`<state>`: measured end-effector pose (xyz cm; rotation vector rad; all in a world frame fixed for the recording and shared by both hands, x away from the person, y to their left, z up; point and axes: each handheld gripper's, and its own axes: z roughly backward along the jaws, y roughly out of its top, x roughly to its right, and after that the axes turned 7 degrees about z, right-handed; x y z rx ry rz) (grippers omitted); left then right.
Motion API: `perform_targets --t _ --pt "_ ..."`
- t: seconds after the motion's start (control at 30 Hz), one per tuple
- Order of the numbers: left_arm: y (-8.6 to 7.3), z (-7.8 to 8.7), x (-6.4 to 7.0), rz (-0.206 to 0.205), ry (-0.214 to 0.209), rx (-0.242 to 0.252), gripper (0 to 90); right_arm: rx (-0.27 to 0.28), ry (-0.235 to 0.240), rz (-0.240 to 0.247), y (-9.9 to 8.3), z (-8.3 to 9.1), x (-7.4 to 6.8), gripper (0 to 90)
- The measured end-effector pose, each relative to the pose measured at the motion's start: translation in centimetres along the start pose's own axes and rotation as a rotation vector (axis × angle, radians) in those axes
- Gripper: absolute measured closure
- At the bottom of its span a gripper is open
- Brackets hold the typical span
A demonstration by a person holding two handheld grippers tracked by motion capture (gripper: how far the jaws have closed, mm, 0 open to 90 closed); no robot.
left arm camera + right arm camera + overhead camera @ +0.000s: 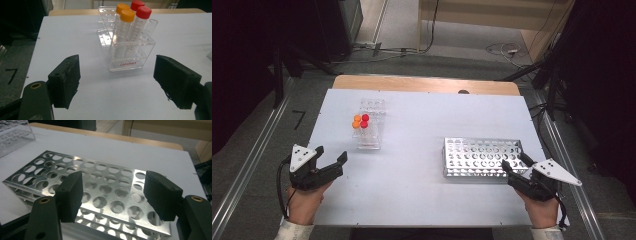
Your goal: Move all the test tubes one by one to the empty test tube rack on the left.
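Right now I have the left gripper (331, 161) low at the near left of the white bench (412, 190), its jaws spread wide with nothing between them. Ahead of it in the left gripper view stands a clear plastic tube rack (127, 56) marked "Labshark", upright and well apart from the jaws. It holds four capped tubes clustered at its near end: two with orange caps (127, 15) and two with red caps (143, 12); the other wells that I can see are vacant. My right gripper (518, 162) sits at the near right, jaws also wide open and holding nothing, hovering over the near right corner of a perforated metal tube rack (100, 195). Every hole I can see in that rack is empty.
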<state>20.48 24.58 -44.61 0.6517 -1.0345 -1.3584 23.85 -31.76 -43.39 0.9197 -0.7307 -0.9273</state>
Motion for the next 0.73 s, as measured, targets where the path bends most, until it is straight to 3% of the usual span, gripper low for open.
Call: perform_targets --t 0.17,0.3,0.43,0.6,0.73 --pt "-0.2 0.4 -0.5 -0.001 0.020 0.012 21.6 -0.009 -0.042 -0.036 -0.8 0.7 1.5 30.3" --pt "-0.5 0.4 -0.7 -0.030 0.066 0.035 21.5 -0.022 -0.076 -0.062 -1.6 1.0 2.6 29.9" --pt "-0.9 0.1 -1.3 -0.020 0.098 0.049 21.6 -0.042 -0.111 -0.098 -2.5 1.1 3.9 29.8" --pt "-1.3 -0.9 -2.2 0.021 0.099 -0.006 21.6 -0.075 -0.141 -0.139 -3.6 0.9 5.3 29.7" --pt "-1.4 -1.1 -2.4 0.019 0.104 -0.019 21.6 -0.086 -0.152 -0.155 -4.0 0.8 5.8 27.8"
